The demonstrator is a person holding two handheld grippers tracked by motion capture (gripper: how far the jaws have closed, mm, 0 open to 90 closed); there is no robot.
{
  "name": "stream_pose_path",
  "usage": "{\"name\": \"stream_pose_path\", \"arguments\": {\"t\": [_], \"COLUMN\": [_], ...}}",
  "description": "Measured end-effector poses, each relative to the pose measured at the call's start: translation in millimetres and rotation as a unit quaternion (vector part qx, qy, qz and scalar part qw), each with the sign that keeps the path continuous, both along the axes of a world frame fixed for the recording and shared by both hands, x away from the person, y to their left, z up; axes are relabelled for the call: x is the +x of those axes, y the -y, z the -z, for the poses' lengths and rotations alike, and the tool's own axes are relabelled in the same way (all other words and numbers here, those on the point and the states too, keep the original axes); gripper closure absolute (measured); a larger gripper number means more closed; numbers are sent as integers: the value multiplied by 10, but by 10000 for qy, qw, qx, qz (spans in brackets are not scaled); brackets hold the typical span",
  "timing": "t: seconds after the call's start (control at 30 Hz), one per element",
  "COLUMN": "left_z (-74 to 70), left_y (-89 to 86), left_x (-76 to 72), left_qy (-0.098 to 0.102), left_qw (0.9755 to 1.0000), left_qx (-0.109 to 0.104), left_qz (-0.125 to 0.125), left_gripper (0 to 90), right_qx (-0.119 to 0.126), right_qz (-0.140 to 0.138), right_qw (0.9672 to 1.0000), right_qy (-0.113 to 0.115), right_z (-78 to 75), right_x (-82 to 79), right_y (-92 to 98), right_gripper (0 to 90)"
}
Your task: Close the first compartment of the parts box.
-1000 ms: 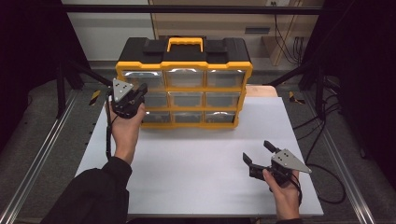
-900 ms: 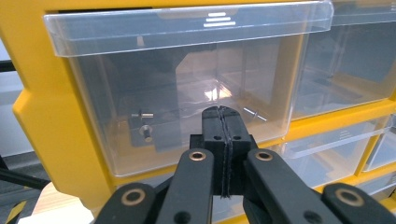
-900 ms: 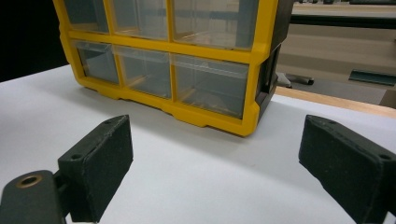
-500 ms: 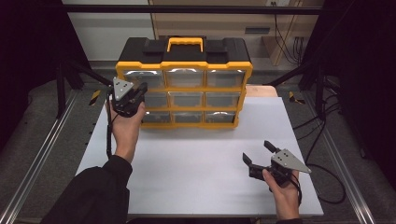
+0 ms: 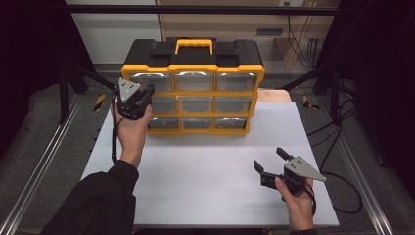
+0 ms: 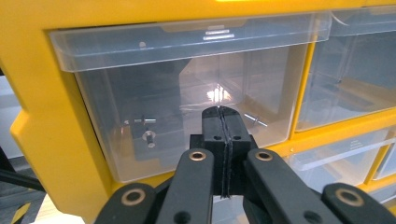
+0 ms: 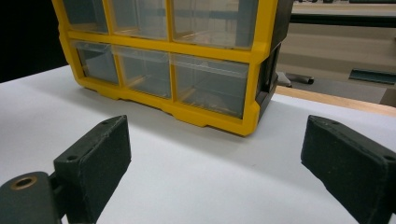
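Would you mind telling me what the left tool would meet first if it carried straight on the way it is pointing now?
Most likely the clear front of the left middle drawer of the yellow organizer. The left tool, jaws shut together, points straight at it; whether it already touches is unclear.

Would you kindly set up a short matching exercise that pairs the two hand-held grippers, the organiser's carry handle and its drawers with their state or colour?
Things:
1. left hand-held gripper
2. right hand-held gripper
3. carry handle
4. drawers

States or colours:
A. clear plastic
B. jaws wide apart above the white table
C. yellow
D. jaws shut, at the left column of drawers

Pairs: 1-D, 2-B, 3-C, 4-A
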State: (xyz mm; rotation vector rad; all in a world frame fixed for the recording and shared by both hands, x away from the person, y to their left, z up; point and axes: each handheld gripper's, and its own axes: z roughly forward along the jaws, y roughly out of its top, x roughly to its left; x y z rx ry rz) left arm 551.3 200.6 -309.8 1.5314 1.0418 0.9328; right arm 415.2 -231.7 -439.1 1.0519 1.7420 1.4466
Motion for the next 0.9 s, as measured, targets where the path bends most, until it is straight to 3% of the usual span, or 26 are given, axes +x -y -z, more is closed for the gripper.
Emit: {"name": "stream_pose_path", "arguments": {"t": [0.9], "left_z": [21], "left_y": [5], "left_x": [50], "left_qy": [-51], "left_qw": [10000], "left_qx": [26], "left_qz": [-19], "left_gripper": [898], "right_qx": [17], "right_qz": [-10], "right_qw": [10000], "right_qy": [-10], "right_z": [4], "right_x": [4], "right_y": [-6], "right_gripper": [85]}}
